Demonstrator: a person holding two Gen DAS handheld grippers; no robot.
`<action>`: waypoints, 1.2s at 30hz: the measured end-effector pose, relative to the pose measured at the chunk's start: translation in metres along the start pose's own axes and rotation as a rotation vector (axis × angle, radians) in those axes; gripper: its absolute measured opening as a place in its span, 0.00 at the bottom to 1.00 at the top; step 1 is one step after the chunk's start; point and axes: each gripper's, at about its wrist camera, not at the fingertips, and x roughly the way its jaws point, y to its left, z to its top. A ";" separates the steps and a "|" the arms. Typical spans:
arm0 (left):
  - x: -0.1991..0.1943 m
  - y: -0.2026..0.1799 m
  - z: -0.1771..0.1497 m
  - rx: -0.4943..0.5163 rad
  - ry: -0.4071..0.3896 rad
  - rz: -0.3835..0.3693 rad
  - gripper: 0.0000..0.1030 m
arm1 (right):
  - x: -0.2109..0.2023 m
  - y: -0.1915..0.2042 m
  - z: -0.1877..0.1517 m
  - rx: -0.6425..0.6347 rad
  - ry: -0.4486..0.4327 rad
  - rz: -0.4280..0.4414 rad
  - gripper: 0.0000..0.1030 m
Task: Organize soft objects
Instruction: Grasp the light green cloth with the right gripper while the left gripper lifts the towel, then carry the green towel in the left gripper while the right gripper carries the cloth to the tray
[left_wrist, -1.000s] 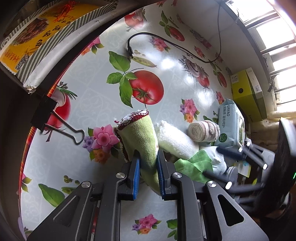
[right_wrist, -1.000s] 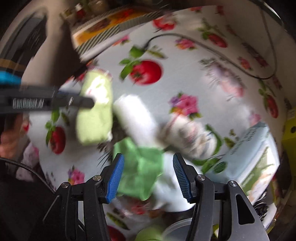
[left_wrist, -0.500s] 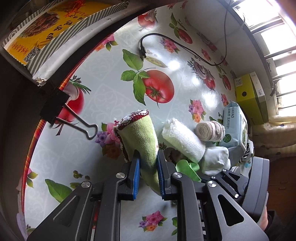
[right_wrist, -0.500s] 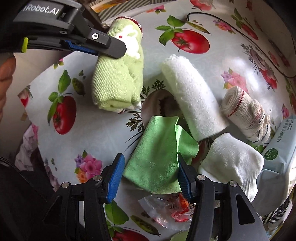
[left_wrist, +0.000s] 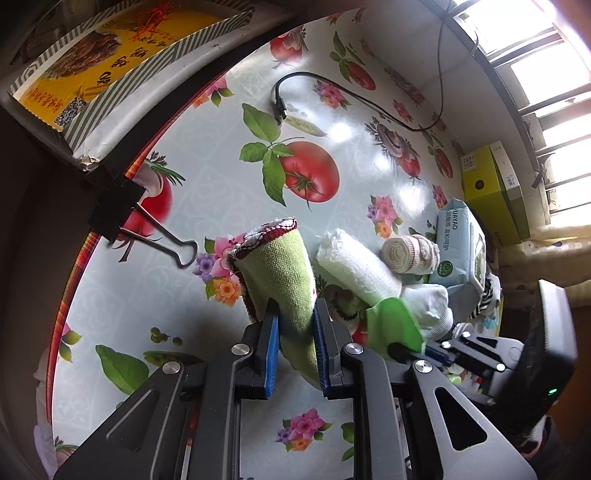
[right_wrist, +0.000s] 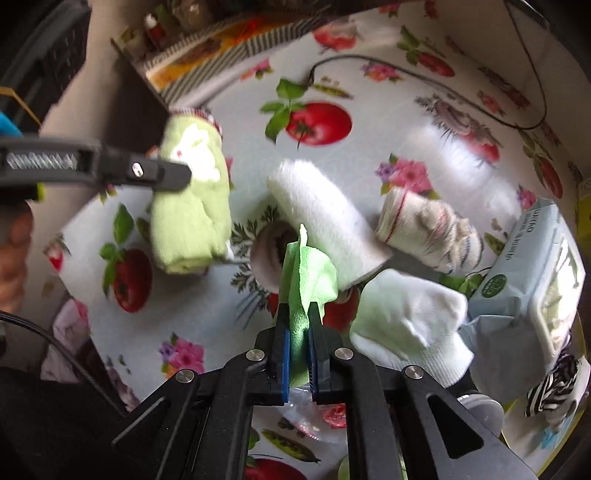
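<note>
Where its jaws stood apart, right gripper (right_wrist: 298, 325) has just closed, pinching green cloth (right_wrist: 308, 273); left gripper (left_wrist: 295, 325) stays clamped on green towel (left_wrist: 280, 266).

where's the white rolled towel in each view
Left wrist: white rolled towel sits right of centre, beside the olive towel roll that the left gripper clamps.
Right wrist: centre, behind the bright green cloth.
Shared landmark: the big printed tomato.

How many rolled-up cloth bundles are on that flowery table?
3. The green rabbit towel roll sits at the left, clamped in the left gripper; the white towel roll lies in the middle; the beige striped roll lies at the right. Others may be hidden.
</note>
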 end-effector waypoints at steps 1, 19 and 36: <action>-0.001 -0.002 0.000 0.004 -0.002 -0.002 0.17 | -0.008 -0.002 0.001 0.012 -0.019 0.004 0.07; -0.022 -0.089 0.001 0.216 -0.033 -0.008 0.17 | -0.102 -0.053 -0.028 0.258 -0.243 0.015 0.07; -0.028 -0.164 -0.019 0.394 -0.050 0.021 0.17 | -0.151 -0.084 -0.089 0.405 -0.354 -0.002 0.07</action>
